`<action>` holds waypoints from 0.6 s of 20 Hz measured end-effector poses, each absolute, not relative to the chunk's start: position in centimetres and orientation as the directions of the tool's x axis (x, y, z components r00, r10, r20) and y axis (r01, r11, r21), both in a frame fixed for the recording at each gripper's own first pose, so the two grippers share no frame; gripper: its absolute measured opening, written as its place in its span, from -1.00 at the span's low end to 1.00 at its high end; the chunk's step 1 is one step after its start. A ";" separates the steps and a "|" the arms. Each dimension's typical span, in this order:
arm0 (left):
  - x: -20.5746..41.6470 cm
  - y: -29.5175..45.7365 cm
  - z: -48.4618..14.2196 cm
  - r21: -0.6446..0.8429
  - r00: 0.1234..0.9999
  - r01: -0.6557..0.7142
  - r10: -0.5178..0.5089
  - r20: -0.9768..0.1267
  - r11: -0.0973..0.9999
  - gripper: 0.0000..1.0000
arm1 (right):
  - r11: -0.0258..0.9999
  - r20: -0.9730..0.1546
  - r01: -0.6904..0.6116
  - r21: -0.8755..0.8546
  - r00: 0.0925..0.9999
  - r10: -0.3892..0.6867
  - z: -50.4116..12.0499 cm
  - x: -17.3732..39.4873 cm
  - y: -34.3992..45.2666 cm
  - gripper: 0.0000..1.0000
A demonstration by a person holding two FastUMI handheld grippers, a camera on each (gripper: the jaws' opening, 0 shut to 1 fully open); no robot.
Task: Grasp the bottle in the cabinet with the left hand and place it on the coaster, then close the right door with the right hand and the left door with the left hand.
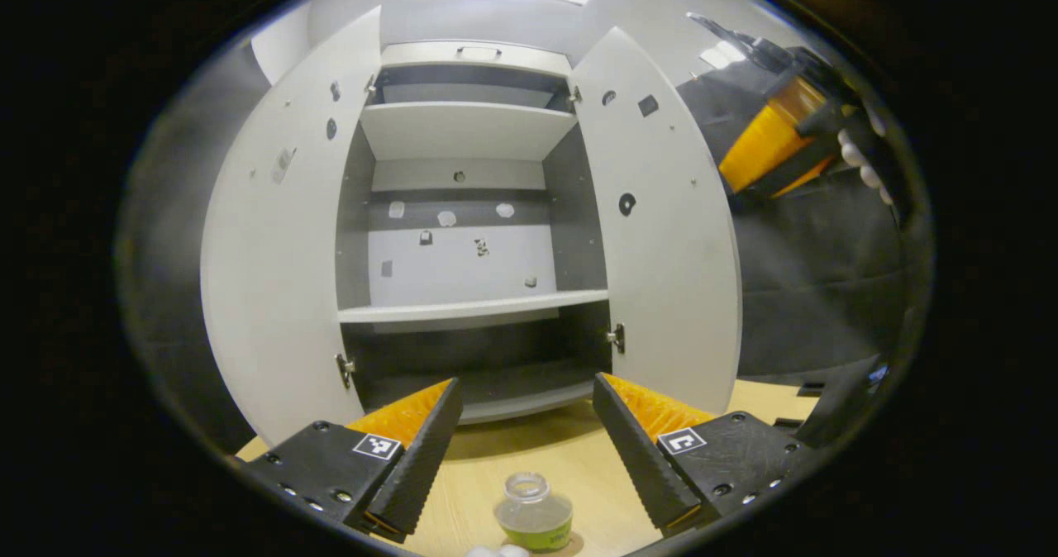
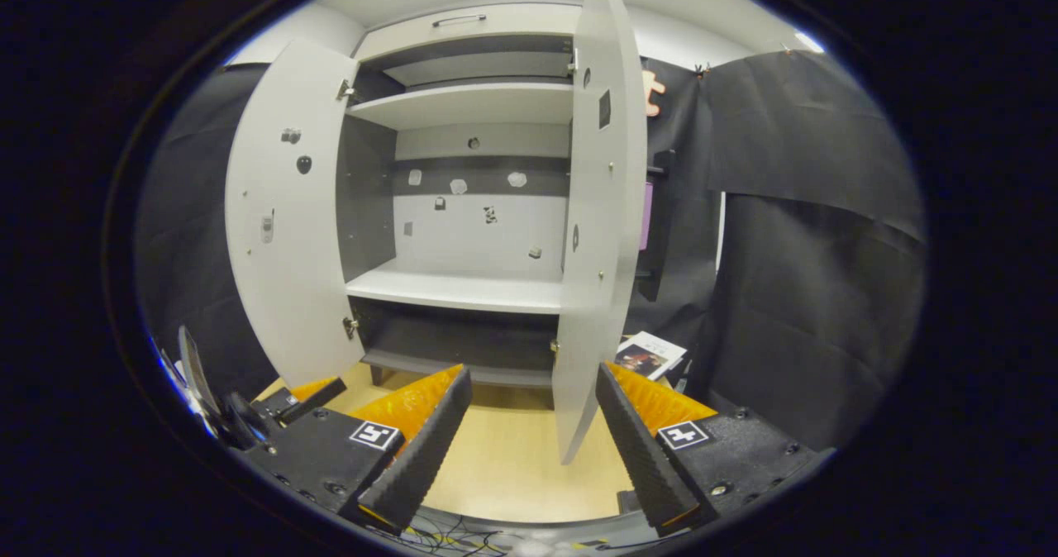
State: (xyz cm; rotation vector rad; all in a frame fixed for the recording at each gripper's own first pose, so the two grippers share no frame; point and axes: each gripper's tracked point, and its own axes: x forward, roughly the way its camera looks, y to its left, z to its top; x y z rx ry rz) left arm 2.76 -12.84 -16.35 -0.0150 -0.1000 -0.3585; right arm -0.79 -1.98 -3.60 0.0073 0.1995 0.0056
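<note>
— How far along?
— The bottle (image 1: pixel 534 511) stands on the table below my left gripper (image 1: pixel 525 449), fingers spread, empty. Coaster: can't tell.
— Doors?
— Right door (image 2: pixel 597 210) and left door (image 2: pixel 285 210) open; right gripper (image 2: pixel 529 445) spread, empty.

Both views face open cabinet (image 1: pixel 463 210), near.
</note>
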 end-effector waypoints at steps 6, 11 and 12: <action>1.5 -12.6 -7.9 0.032 0.927 0.351 -0.352 0.133 0.936 0.93 | 0.999 -0.136 0.012 0.044 0.991 -0.006 -2.8 -1.9 -2.9 0.98; -0.9 -11.4 -3.6 0.000 0.937 0.337 -0.336 0.100 0.941 0.95 | 0.996 -0.068 0.054 0.070 0.996 -0.050 -1.9 -2.7 -5.0 0.98; -1.3 -10.7 -2.7 -0.006 0.940 0.328 -0.326 0.100 0.945 0.94 | 0.995 -0.054 0.063 0.075 0.997 -0.059 -1.7 -2.8 -5.5 0.98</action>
